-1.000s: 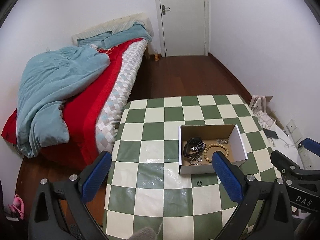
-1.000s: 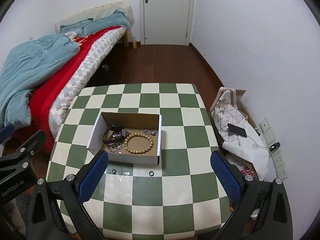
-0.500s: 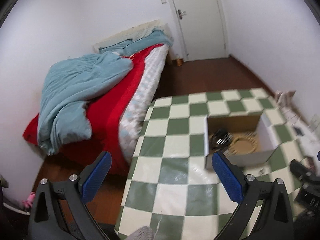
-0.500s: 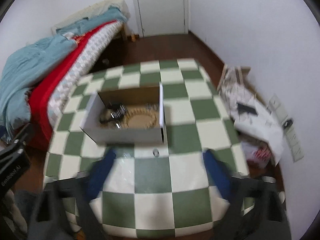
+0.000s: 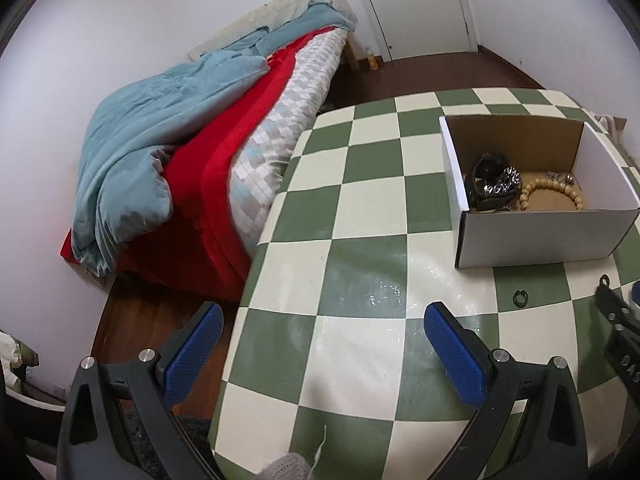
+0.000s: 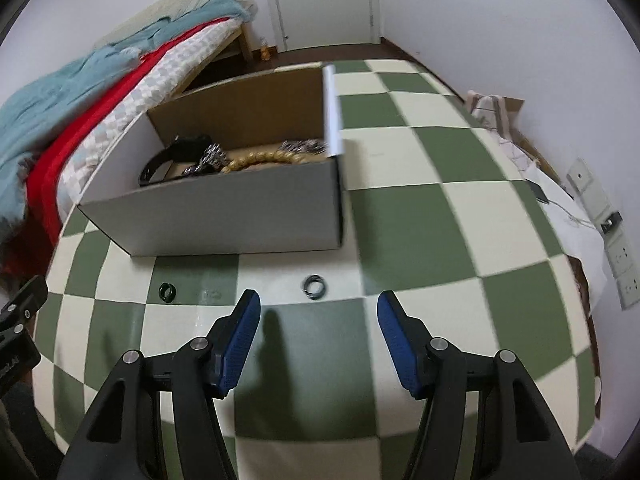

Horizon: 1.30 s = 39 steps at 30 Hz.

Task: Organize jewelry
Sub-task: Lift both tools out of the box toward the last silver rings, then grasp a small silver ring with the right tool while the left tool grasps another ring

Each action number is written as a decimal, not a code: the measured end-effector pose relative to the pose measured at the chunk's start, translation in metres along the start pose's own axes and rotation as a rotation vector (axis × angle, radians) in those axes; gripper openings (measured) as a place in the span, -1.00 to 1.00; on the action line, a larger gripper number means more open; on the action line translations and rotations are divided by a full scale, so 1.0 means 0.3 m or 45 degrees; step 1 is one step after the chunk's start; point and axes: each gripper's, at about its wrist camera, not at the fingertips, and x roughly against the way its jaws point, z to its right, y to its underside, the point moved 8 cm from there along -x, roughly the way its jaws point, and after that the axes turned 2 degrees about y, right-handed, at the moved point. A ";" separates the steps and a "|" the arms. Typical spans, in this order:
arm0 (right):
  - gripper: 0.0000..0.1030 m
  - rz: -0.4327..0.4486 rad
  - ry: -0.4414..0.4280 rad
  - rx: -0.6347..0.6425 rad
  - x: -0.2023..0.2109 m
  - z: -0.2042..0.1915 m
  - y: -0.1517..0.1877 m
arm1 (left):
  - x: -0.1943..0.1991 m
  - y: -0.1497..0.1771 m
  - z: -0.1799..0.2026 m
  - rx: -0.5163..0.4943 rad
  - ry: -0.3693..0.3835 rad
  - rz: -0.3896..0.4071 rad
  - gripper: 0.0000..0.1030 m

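1. On the checkered green-and-cream table (image 6: 420,216) sits an open cardboard box (image 6: 224,216), toward the far left part of the tabletop in the right wrist view; it's white outside, brown inside.
2. Inside the box: a wooden bead bracelet (image 5: 554,196) lying flat, a black band (image 5: 486,178) on its left side, a chunky silver chain (image 5: 506,180) draped against the band, and a few small silvery bits (image 5: 560,177) at the far wall; pretty jumbled, so I can't tell exactly what touches what.
3. Just outside the box, on the near side, two loose rings lie on the table; a dark green ring (image 6: 167,291) to the left, a dark grey ring (image 6: 314,282) to the right, well apart from each other; there's also something small and clear (image 6: 212,293) between them, too faint to name.
4. Right gripper (image 6: 318,340) is low over the table, near the grey ring; its blue pads (image 6: 240,340) are spread apart with nothing between them, and the ring sits just past the gap, not touching either pad.
5. Left gripper (image 5: 320,348) hangs at the table's near left edge, jaws wide apart and empty; one pad is over the floor, the other over the tabletop.
6. Further out: a bed (image 5: 280,120) with a red blanket and a blue-grey duvet (image 5: 160,128) left of the table, a white door (image 6: 324,0) on the far wall, paper clutter (image 6: 560,200) and wall sockets (image 6: 612,240) on the right.
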 end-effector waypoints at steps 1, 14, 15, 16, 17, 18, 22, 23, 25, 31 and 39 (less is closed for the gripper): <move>0.10 0.018 0.025 0.023 -0.003 -0.007 -0.007 | -0.008 0.000 0.007 -0.001 0.004 -0.008 1.00; -0.75 0.040 0.049 -0.010 0.022 0.078 -0.019 | -0.072 0.011 0.242 0.013 0.287 -0.149 0.98; -0.75 0.040 0.051 -0.039 0.031 0.107 -0.016 | -0.074 0.010 0.265 0.007 0.308 -0.153 0.98; -0.75 0.039 0.052 -0.054 0.036 0.127 -0.016 | -0.076 0.010 0.294 -0.004 0.328 -0.158 0.91; -0.75 0.040 0.058 -0.071 0.043 0.151 -0.016 | -0.077 0.010 0.326 -0.021 0.348 -0.160 0.84; -0.75 0.042 0.061 -0.090 0.052 0.174 -0.015 | -0.081 0.007 0.348 -0.034 0.358 -0.164 0.66; -0.75 0.047 0.069 -0.132 0.069 0.232 -0.019 | -0.088 0.010 0.418 -0.063 0.397 -0.180 0.33; -0.75 0.048 0.072 -0.138 0.071 0.243 -0.023 | -0.089 0.012 0.433 -0.070 0.408 -0.182 0.27; -0.75 0.053 0.074 -0.149 0.077 0.258 -0.027 | -0.085 0.004 0.445 -0.067 0.434 -0.164 -0.02; -0.74 0.068 0.056 -0.174 0.094 0.266 -0.041 | -0.069 -0.001 0.474 -0.083 0.494 -0.149 -0.81; -0.74 0.117 0.008 -0.177 0.157 0.225 -0.080 | -0.043 0.006 0.447 -0.075 0.488 -0.133 -0.81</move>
